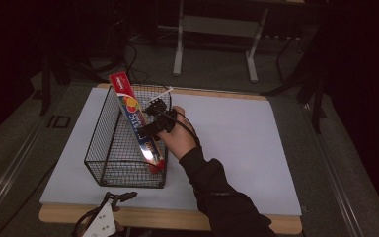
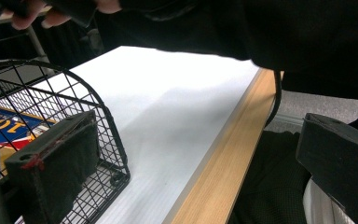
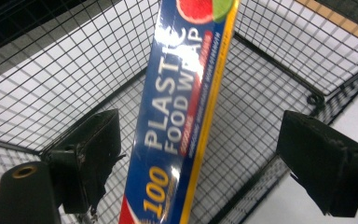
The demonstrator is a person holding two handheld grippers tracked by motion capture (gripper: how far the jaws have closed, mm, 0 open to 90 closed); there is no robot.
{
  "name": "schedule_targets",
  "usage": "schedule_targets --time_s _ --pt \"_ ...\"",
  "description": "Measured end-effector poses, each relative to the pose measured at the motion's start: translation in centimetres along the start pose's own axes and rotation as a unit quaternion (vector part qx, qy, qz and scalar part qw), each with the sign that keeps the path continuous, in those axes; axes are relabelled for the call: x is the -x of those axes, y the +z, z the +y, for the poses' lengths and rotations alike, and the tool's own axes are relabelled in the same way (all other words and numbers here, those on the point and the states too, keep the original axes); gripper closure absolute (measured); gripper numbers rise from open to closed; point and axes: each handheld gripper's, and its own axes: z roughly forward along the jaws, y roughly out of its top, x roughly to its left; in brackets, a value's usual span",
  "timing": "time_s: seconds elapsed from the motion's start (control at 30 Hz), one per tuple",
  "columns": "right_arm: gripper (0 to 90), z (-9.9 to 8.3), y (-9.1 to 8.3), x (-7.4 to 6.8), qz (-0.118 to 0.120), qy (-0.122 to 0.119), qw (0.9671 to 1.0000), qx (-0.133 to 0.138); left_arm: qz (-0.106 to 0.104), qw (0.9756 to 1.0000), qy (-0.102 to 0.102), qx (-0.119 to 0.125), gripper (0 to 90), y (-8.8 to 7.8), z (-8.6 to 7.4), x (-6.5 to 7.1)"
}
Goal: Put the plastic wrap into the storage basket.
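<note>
Plastic wrap box slanted in wire basket, right claw spread around it, lower end hidden

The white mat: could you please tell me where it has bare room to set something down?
The white mat is bare from the person's right forearm to its right edge, and behind the hand. A narrower strip runs left of the wire basket. The basket is crowded by the leaning plastic wrap box.
</note>
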Motion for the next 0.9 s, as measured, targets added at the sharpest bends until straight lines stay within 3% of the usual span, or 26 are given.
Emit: schedule_targets --time_s 0.47,0.9 --pt "13.8 -4.8 -4.3 3.0 -0.013 0.000 0.9997 0.019 0.002 1.0000 0.001 -0.005 0.1 0.2 0.0 0.0" --pt "13.7 -10.4 -5.7 5.3 -0.012 0.001 0.9993 0.035 0.002 1.0000 0.002 -0.008 0.1 0.3 0.0 0.0"
